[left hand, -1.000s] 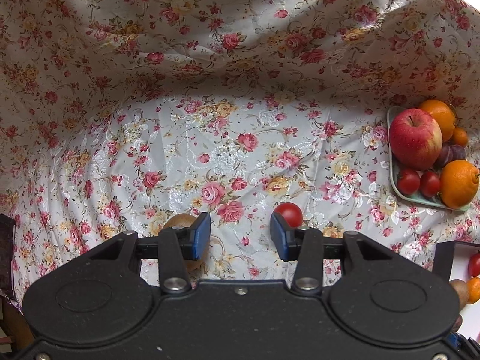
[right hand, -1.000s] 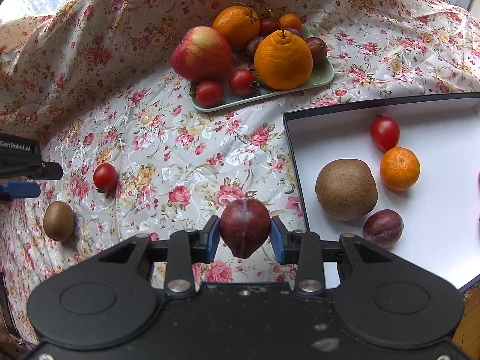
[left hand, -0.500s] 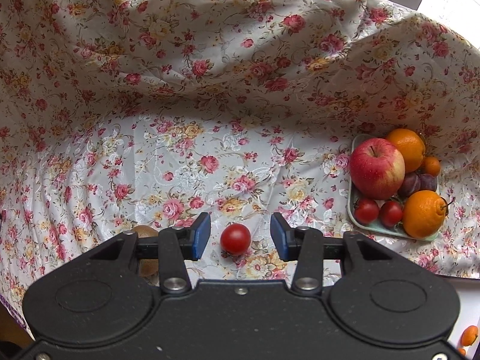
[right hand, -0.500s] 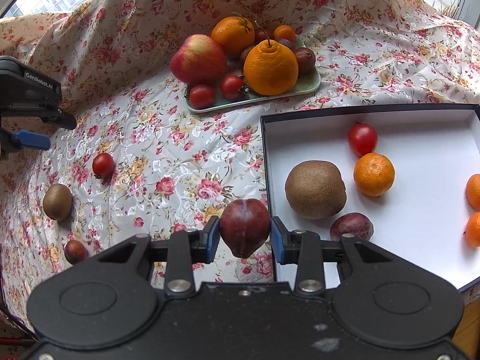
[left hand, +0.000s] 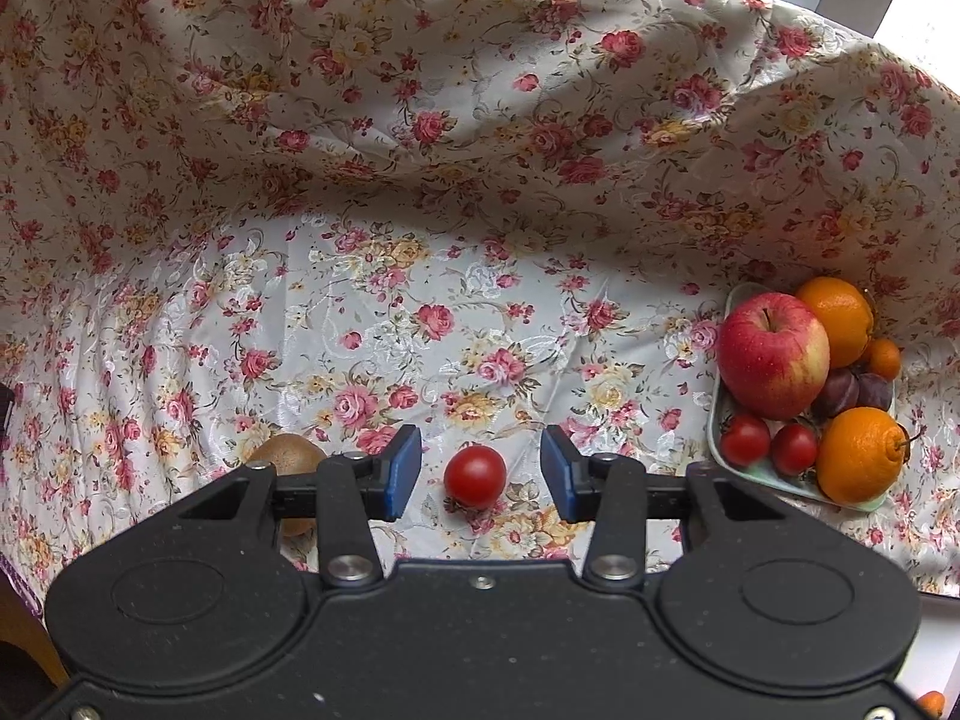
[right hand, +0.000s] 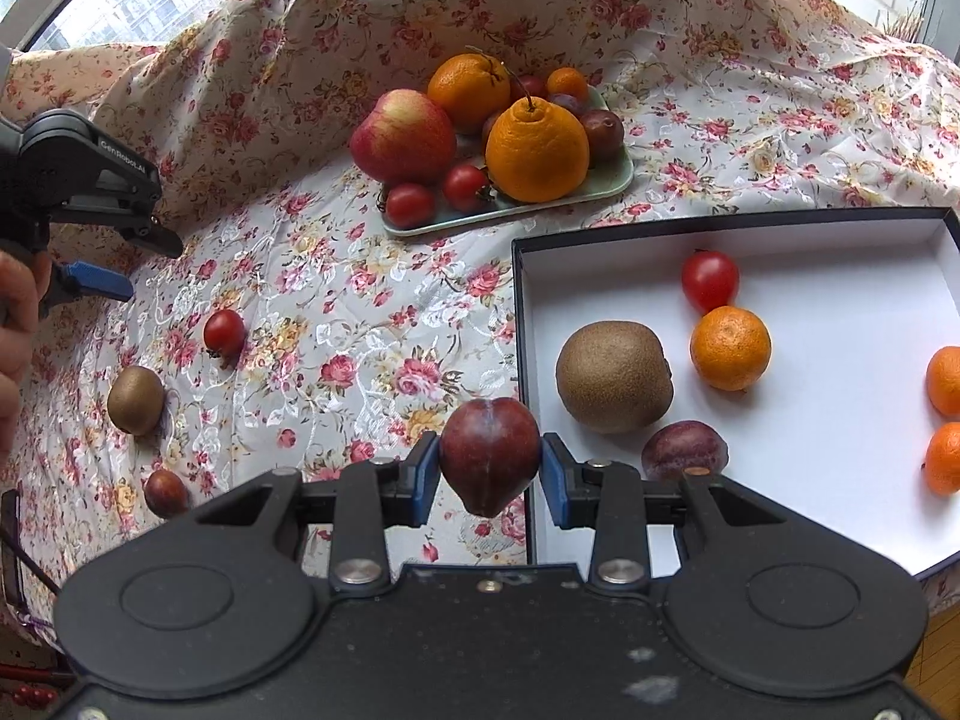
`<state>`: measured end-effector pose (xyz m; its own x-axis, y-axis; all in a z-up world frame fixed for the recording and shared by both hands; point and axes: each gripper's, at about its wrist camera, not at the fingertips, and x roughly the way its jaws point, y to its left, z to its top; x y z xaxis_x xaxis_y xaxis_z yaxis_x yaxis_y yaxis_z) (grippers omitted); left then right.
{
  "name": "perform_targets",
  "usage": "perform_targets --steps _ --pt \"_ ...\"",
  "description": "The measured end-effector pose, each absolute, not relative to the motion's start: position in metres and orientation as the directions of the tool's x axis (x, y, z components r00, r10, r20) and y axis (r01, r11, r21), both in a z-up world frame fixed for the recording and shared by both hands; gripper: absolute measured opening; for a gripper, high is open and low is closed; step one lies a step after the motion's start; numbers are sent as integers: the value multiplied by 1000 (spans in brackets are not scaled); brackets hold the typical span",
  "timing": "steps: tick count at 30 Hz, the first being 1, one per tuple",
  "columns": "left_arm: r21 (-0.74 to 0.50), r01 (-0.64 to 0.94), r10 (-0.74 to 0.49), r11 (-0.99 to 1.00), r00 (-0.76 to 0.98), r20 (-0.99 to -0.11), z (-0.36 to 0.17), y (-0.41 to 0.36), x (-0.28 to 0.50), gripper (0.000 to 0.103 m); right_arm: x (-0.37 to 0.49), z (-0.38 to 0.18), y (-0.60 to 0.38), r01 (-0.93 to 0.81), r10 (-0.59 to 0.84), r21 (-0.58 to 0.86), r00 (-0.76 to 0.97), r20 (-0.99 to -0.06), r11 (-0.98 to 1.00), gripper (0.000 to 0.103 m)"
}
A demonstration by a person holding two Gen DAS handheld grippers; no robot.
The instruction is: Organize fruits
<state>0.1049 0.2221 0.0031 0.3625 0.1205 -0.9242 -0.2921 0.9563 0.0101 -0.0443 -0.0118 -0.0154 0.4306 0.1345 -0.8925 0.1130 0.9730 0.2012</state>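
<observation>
My right gripper is shut on a dark red plum, held just left of the white box. The box holds a kiwi, a plum, a cherry tomato and several tangerines. My left gripper is open above the cloth, with a cherry tomato lying between its fingers. It also shows in the right wrist view, with the left gripper up and to its left. A kiwi lies left of the left fingers.
A green plate at the back holds an apple, two oranges, tomatoes and plums; it is at the right in the left wrist view. A small plum and a kiwi lie on the floral cloth. Cloth rises behind.
My left gripper has shifted so the cherry tomato now sits centred between its open fingers. My right gripper has carried the plum toward the box's left wall.
</observation>
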Motion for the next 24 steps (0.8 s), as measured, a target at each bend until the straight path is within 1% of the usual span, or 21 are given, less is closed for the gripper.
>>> perform_targets --steps 3,5,7,11,15,18,22,24 --pt "8 -256 108 967 380 -919 6 216 99 52 -43 -9 -24 158 111 199 442 -890 967 37" --pt "23 -237 118 971 395 -911 8 215 97 52 -37 -8 -28 179 134 232 438 -889 956 37" --pt "42 -231 134 972 398 -907 9 215 99 52 -32 -7 -25 169 159 257 445 -881 951 37" --pt "38 -235 130 971 393 -910 8 221 105 52 -25 -13 -14 138 181 261 424 -887 955 37" --pt "83 -219 165 972 390 -906 0 225 100 52 -14 -22 -11 163 189 270 389 -902 949 37" --pt "65 -223 146 973 367 -919 -6 231 96 52 -7 -26 -9 179 199 287 391 -898 941 37" --pt "-28 -274 76 961 361 -929 -3 230 102 51 -7 -32 -11 169 196 280 391 -899 945 37" --pt "-30 -256 70 966 374 -925 1 220 109 51 -8 -37 -16 170 191 276 395 -899 946 37"
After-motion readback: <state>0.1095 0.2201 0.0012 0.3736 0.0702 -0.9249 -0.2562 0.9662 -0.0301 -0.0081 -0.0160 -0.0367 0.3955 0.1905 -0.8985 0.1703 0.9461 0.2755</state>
